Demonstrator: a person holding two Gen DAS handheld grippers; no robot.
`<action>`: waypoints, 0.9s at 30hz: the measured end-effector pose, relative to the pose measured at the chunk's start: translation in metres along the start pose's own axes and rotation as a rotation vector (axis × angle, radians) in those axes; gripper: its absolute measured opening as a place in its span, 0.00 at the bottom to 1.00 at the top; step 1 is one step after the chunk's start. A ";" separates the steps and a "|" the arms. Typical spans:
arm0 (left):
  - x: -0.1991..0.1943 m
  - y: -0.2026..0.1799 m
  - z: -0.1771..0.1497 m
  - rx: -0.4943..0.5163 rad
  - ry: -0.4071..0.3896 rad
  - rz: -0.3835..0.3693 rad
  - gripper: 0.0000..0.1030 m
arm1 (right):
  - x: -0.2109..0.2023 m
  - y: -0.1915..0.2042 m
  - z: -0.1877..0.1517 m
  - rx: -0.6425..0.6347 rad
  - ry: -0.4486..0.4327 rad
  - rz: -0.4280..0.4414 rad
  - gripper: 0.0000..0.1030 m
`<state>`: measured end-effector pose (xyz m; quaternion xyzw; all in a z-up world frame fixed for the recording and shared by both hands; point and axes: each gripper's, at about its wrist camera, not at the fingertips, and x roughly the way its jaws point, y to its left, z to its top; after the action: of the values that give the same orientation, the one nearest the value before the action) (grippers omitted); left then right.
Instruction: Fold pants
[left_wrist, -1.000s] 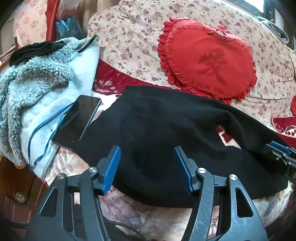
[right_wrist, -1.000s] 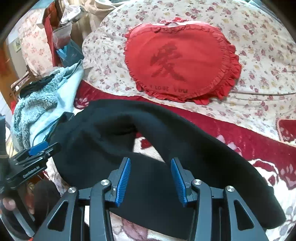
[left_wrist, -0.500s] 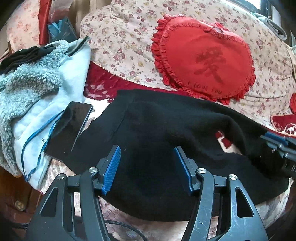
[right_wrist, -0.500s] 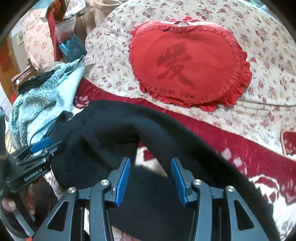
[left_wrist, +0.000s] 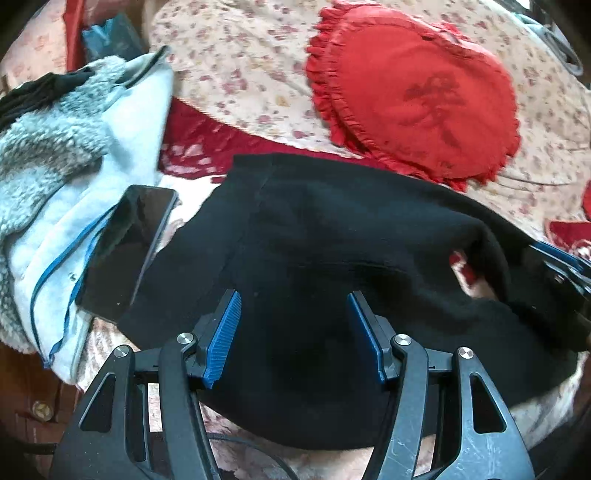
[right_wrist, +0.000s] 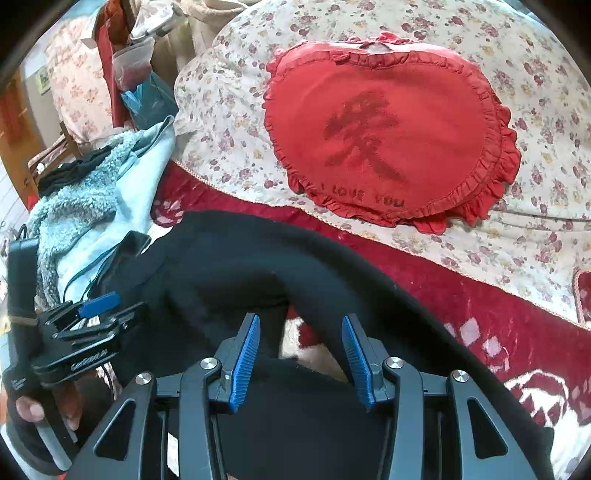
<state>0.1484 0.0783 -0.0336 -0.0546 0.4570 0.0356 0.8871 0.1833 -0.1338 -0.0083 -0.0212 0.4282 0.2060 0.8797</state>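
Black pants lie across a bed covered by a red patterned blanket. The left gripper hovers spread over their near edge. The right gripper, also spread, hangs above the gap between the legs. A dark phone rests on a fleece-lined jacket. Farther back, a red heart pillow reads "I LOVE YOU".
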 end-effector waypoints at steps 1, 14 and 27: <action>-0.002 -0.001 0.001 0.006 -0.005 0.000 0.58 | 0.000 -0.001 0.002 0.002 -0.002 0.001 0.43; 0.012 0.026 0.064 0.013 -0.007 -0.046 0.58 | 0.039 0.000 0.061 -0.099 0.059 0.087 0.46; 0.110 0.065 0.128 0.029 0.130 0.018 0.58 | 0.122 -0.003 0.089 -0.278 0.219 0.134 0.56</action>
<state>0.3082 0.1611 -0.0536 -0.0398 0.5147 0.0332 0.8558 0.3173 -0.0757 -0.0455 -0.1365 0.4893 0.3176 0.8007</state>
